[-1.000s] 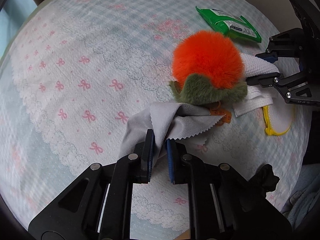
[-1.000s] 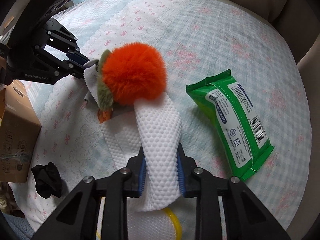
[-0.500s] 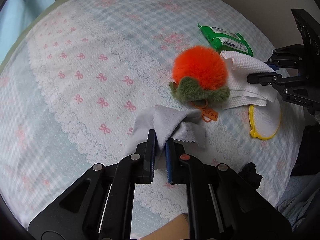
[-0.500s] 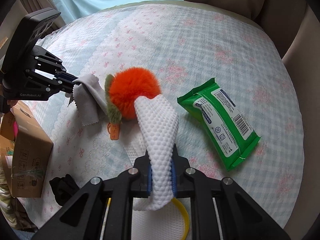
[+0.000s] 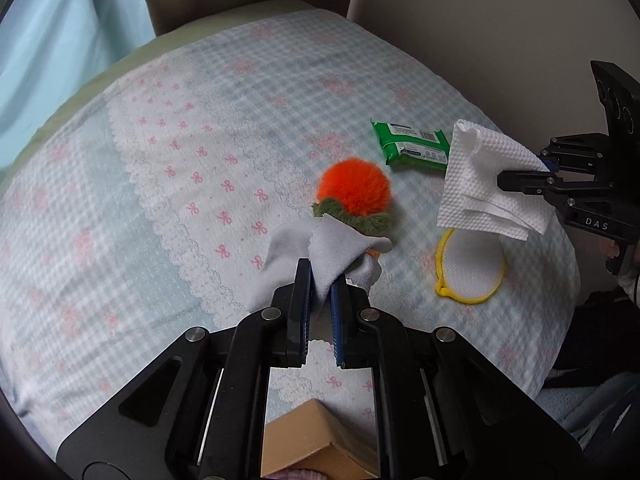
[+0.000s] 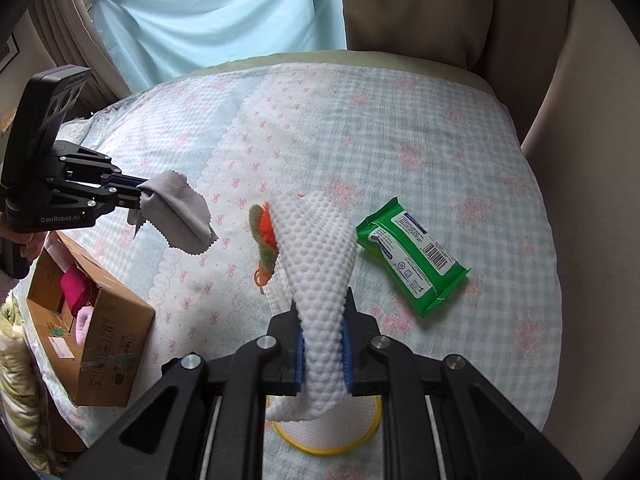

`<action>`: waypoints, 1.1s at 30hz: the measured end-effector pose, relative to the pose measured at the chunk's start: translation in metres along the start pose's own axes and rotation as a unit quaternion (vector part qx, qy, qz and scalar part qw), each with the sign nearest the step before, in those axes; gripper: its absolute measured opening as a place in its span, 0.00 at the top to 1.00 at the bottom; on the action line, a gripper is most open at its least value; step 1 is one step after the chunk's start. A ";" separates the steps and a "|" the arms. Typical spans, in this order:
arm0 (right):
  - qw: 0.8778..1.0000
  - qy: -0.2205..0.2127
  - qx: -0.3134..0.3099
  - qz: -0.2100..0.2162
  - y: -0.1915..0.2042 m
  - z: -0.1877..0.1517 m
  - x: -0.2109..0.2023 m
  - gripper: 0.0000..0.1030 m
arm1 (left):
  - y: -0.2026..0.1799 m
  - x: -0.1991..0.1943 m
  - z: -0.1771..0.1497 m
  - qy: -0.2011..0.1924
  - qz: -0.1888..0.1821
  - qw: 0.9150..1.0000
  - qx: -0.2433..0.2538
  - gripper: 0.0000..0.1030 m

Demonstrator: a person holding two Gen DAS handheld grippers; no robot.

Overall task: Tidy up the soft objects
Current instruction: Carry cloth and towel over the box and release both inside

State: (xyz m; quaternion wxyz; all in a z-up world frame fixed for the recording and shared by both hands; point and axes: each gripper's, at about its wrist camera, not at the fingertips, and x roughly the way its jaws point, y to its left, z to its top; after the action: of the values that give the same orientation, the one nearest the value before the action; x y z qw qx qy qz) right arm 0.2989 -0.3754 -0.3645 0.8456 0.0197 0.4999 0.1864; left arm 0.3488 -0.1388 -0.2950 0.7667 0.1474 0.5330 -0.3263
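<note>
While both jaws pinch tight, the left gripper (image 5: 319, 280) dangles 1 grey cloth (image 6: 176, 210) downward, and the right gripper (image 6: 323, 344) holds 1 white dimpled cloth (image 6: 316, 280), lengthwise along its fingers.

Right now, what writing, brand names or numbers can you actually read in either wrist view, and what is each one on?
"GenRobot.AI": white lettering on the body of the left gripper.
"DAS": white letters on the body of the right gripper.
Green wipes pack: a barcode and white label print, too small to read.
Cardboard box: printed symbols and a sticker on its side, blurred, not readable.
</note>
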 end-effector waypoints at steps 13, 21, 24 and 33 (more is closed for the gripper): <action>0.998 -0.050 -0.029 0.018 0.074 0.014 -0.134 0.87 | -0.044 -0.163 -0.054 -0.079 0.045 0.992 -0.092 0.93; 0.995 -0.050 -0.068 0.054 0.156 0.010 -0.164 0.87 | -0.023 -0.223 -0.129 -0.092 0.078 0.977 -0.173 0.93; 0.994 -0.048 -0.073 0.068 0.191 0.007 -0.165 0.87 | -0.005 -0.236 -0.158 -0.093 0.088 0.972 -0.196 0.93; 0.994 -0.023 -0.069 0.081 0.292 0.005 -0.136 0.87 | 0.059 -0.247 -0.229 -0.069 0.092 0.967 -0.226 0.93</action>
State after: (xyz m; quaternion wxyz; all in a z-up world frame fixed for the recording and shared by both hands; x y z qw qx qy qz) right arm 0.1584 -0.1483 -0.1841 0.8385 0.0058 0.4627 0.2876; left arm 0.1687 0.1209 -0.1654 0.8416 -0.0041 0.5229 -0.1352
